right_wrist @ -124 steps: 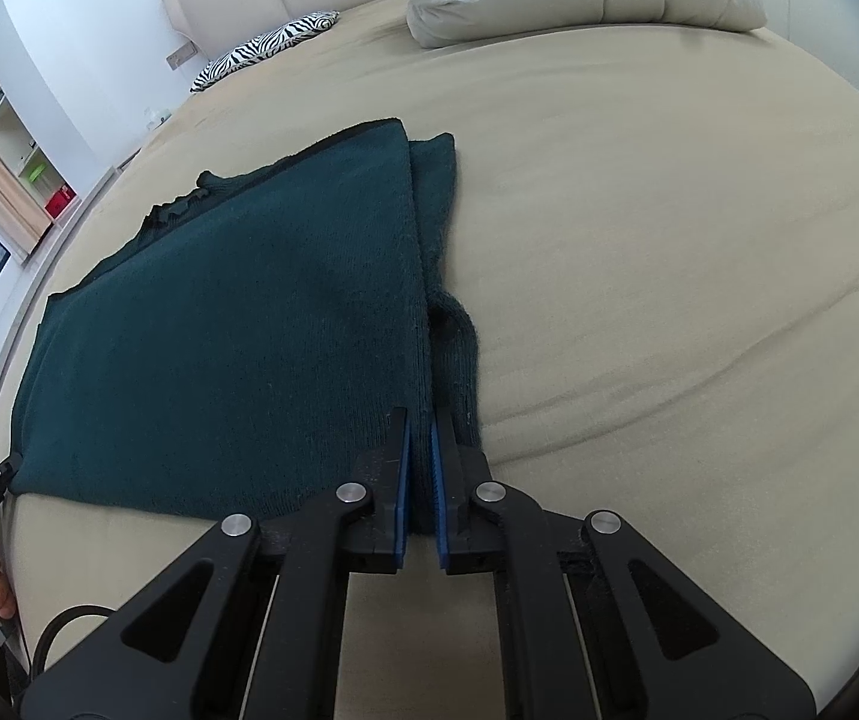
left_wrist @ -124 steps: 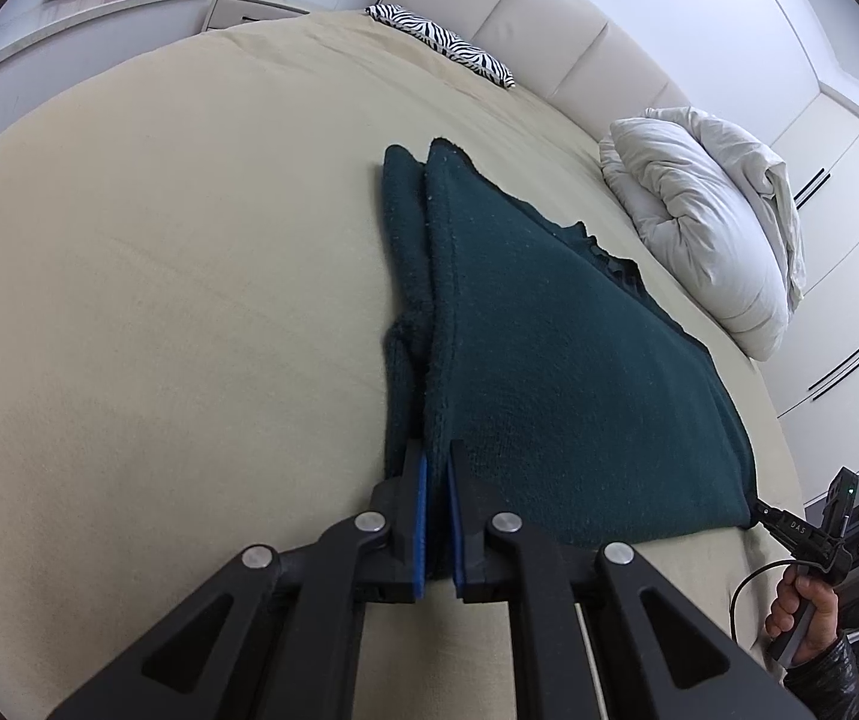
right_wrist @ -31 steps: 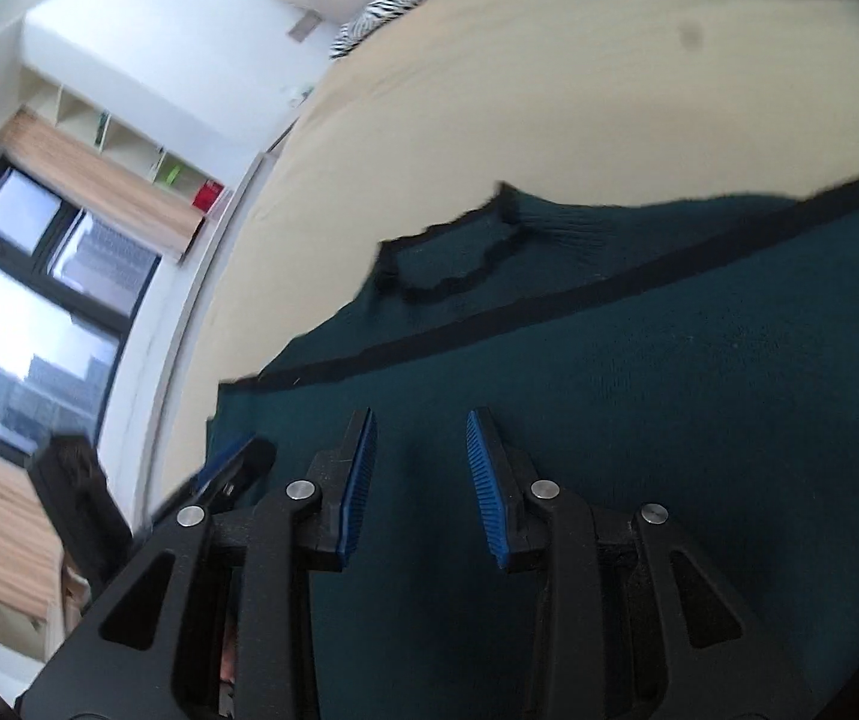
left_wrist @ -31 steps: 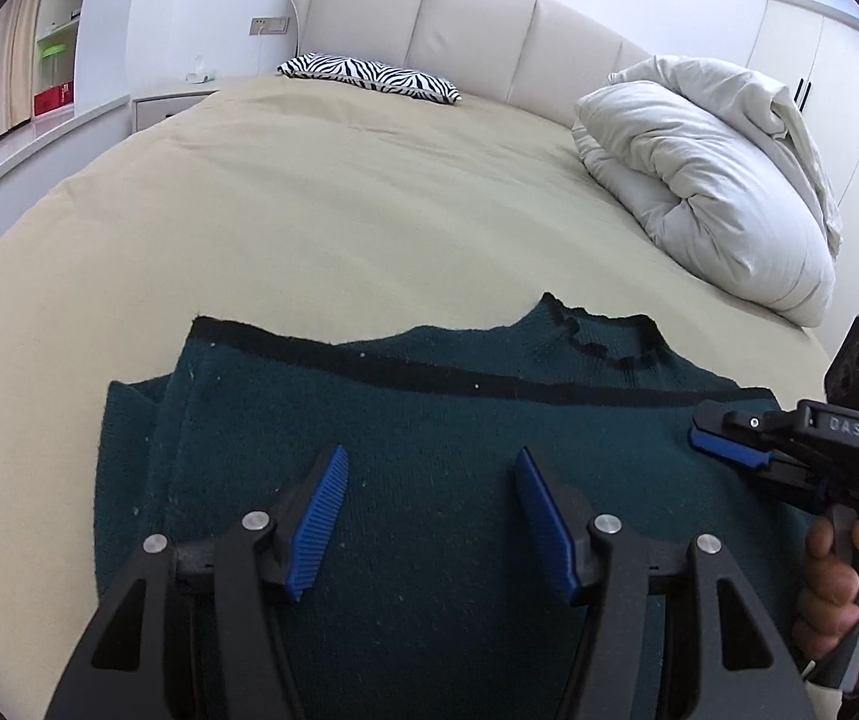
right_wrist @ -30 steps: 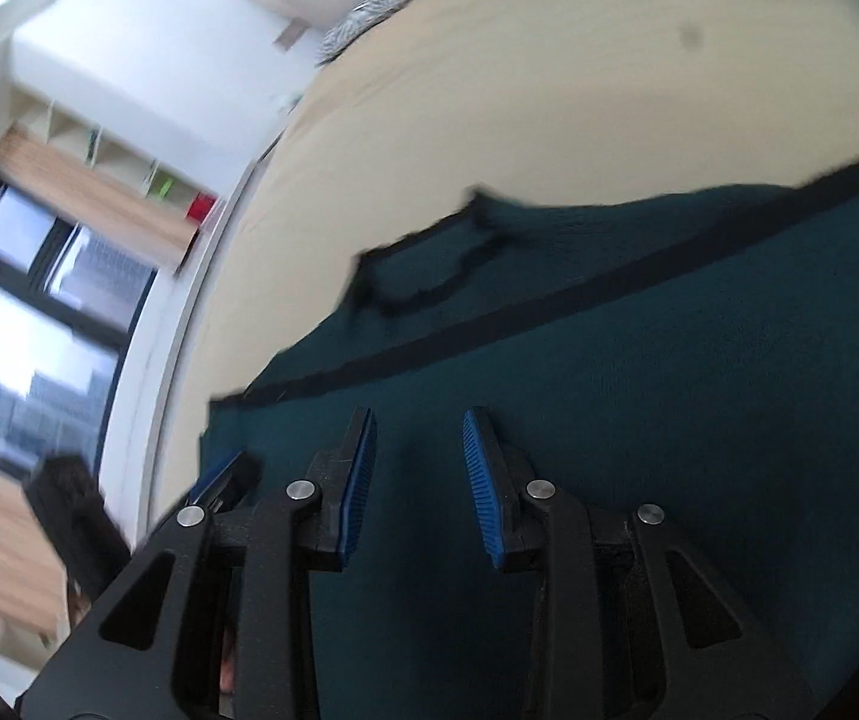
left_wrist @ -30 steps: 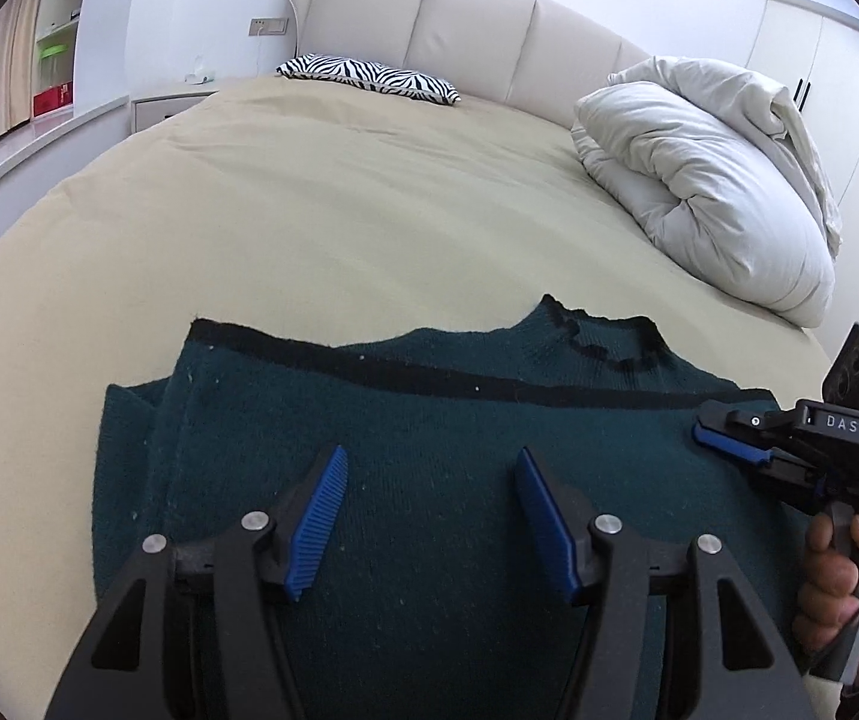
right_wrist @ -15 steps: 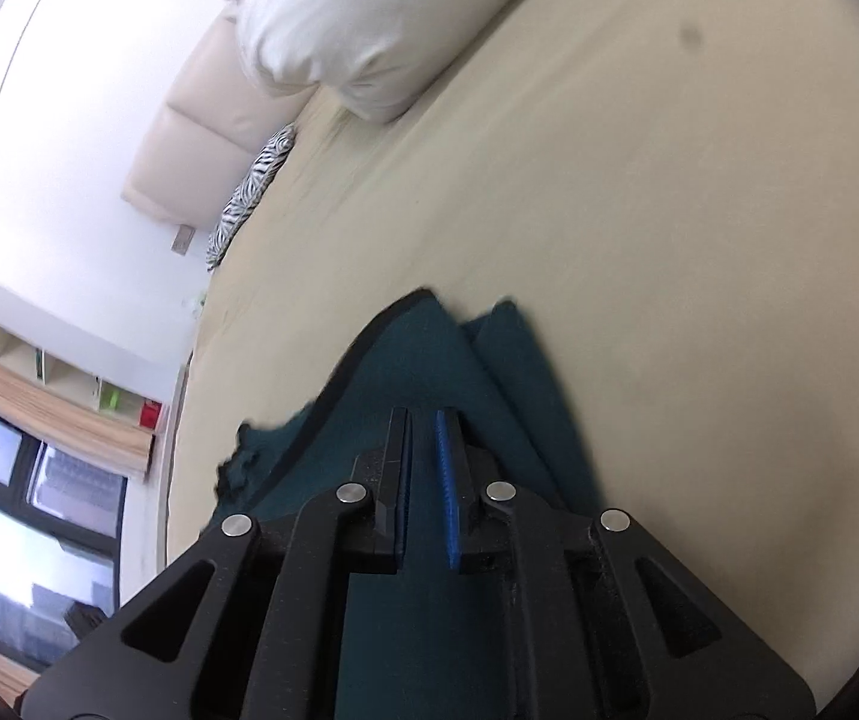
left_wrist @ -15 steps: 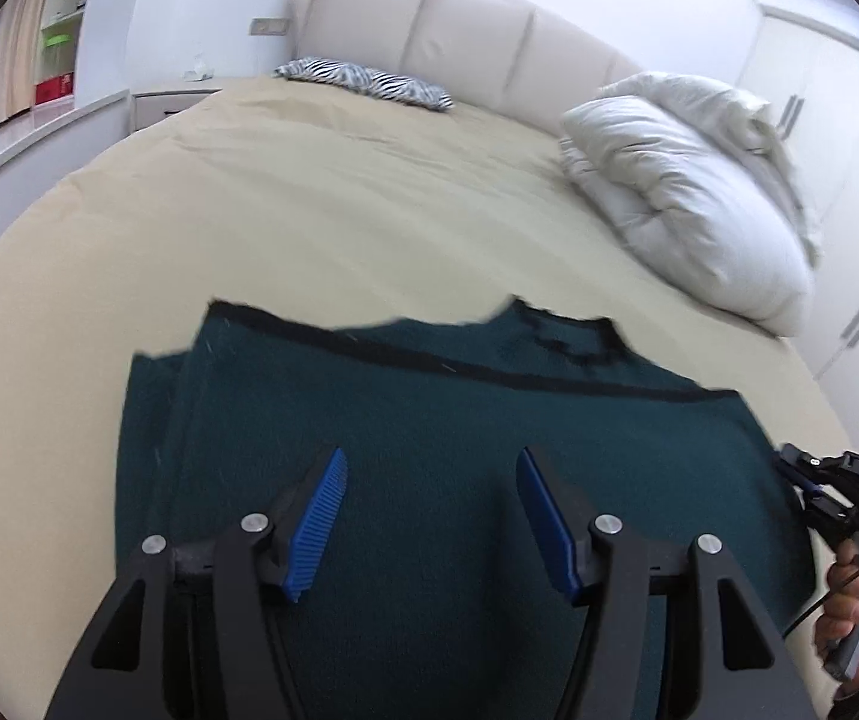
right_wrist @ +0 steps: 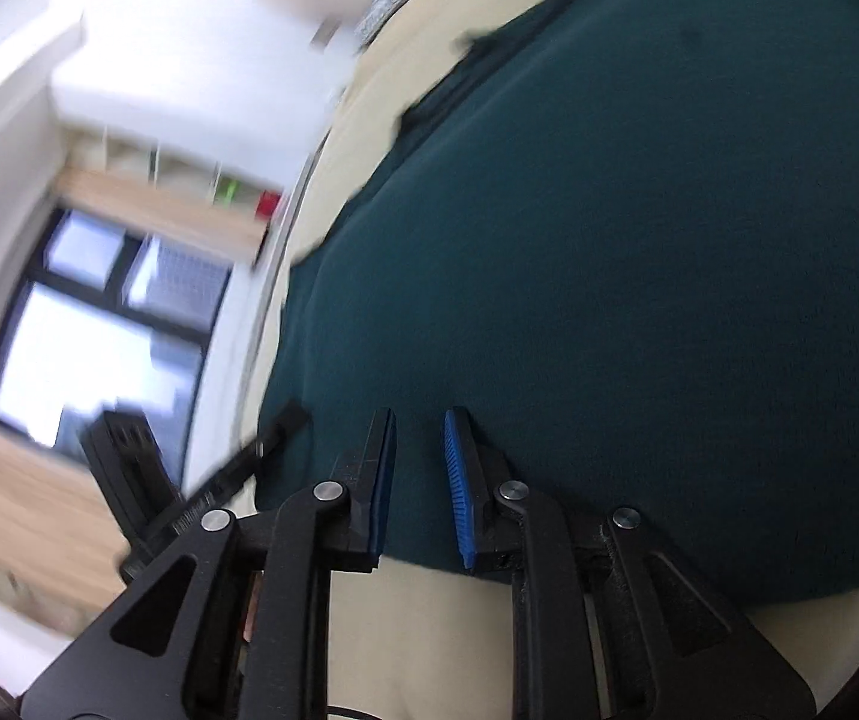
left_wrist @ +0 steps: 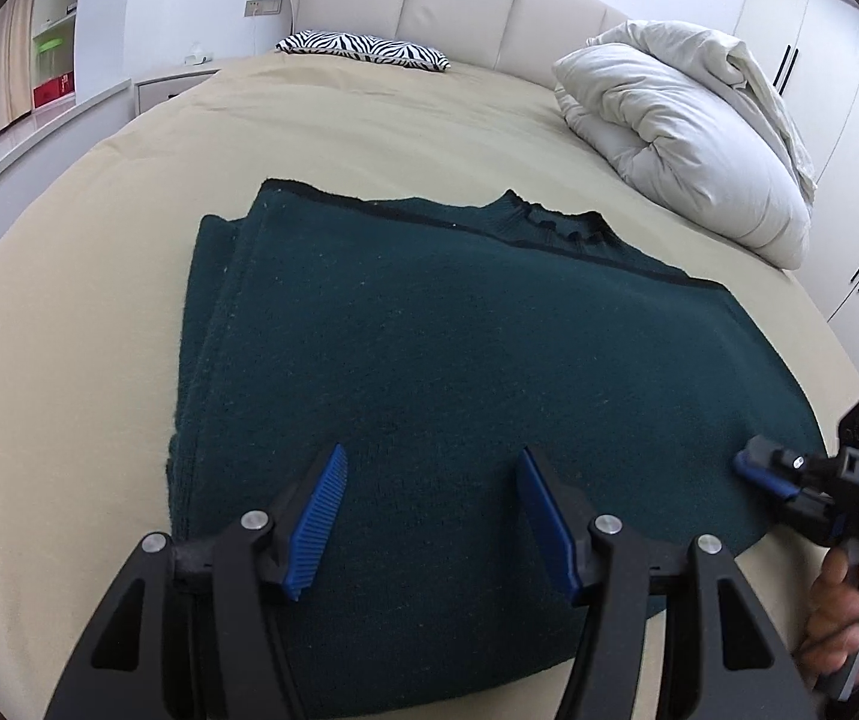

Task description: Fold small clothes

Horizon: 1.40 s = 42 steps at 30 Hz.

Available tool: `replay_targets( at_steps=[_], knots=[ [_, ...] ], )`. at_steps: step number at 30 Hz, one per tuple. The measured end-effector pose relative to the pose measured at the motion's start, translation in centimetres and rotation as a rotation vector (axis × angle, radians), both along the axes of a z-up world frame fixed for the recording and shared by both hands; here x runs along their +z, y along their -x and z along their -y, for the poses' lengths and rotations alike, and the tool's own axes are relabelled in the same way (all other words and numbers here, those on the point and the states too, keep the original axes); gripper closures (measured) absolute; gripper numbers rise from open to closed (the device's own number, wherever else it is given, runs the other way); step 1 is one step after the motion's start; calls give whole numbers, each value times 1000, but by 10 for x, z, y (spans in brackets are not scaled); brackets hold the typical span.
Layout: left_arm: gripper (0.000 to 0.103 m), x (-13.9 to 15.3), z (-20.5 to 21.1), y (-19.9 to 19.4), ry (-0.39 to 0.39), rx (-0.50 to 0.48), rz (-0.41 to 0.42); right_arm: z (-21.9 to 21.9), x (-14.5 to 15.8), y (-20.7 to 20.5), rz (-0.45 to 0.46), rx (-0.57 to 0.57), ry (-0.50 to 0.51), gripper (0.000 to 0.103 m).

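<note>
A dark green knit sweater [left_wrist: 459, 384] lies folded flat on the beige bed [left_wrist: 57, 360], its collar at the far edge and the sleeve fold along the left side. My left gripper [left_wrist: 429, 516] is open and empty over the sweater's near edge. My right gripper [right_wrist: 420, 480] is open with a narrower gap, over the sweater's near right edge [right_wrist: 639, 270]; it also shows in the left wrist view [left_wrist: 759, 474] at the garment's right corner. The right wrist view is blurred.
A white rolled duvet [left_wrist: 687, 138] lies at the bed's far right, a zebra-striped pillow [left_wrist: 363, 51] by the headboard. A nightstand [left_wrist: 171, 84] and shelves stand to the left. The left gripper [right_wrist: 189, 498] shows at the left in the right wrist view.
The sweater went from a lengthwise fold held by both shut grippers to a crosswise fold lying released. Within the last half second the right gripper swung to the right corner and opened slightly.
</note>
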<state>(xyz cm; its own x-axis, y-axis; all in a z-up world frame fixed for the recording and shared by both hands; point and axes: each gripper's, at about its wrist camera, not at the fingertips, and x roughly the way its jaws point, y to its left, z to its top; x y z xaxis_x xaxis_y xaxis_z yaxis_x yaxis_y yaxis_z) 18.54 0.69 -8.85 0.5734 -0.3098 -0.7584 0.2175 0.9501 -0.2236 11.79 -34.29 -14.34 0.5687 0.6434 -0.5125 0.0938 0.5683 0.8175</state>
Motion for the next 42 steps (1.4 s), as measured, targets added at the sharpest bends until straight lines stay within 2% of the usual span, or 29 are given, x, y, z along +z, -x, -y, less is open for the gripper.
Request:
replay_targets(
  at_steps=[5,7,8,11,16,20,23,25,27,31,34,37,39,41,42],
  knots=[
    [41,-3,2,1,-13,-5,8,95,1,41,-21,-285,0,87],
    [40,-3,1,0,-8,-5,8,116,11,55,-16,-370,34,85],
    [39,-4,2,0,-8,-6,9,121,17,58,-17,-398,58,81],
    [38,-4,4,2,-21,-11,14,122,34,46,15,-361,76,77],
    [38,-4,4,2,-28,-16,13,34,49,-25,54,-145,146,74],
    [37,-5,3,2,-31,-20,14,-21,45,-69,72,-24,158,71],
    [37,-5,3,2,-27,-21,16,-29,24,-95,15,-2,148,71],
    [37,-6,2,2,-26,-22,16,-19,14,-102,-14,-26,144,71],
    [37,-6,2,2,-25,-22,19,4,4,-93,2,-60,85,71],
    [36,-6,2,3,-21,-25,24,64,-2,-75,11,-221,75,71],
    [36,-6,-2,2,15,-27,21,108,-8,-57,25,-318,27,75],
    [36,-3,-8,2,61,-23,20,135,-6,-34,9,-417,89,70],
    [36,0,-13,5,92,-13,21,148,-6,-13,-8,-465,85,68],
    [36,2,-18,9,119,1,19,149,-2,6,-18,-484,148,61],
    [36,2,-19,10,122,4,17,146,0,13,-12,-476,187,61]
  ],
)
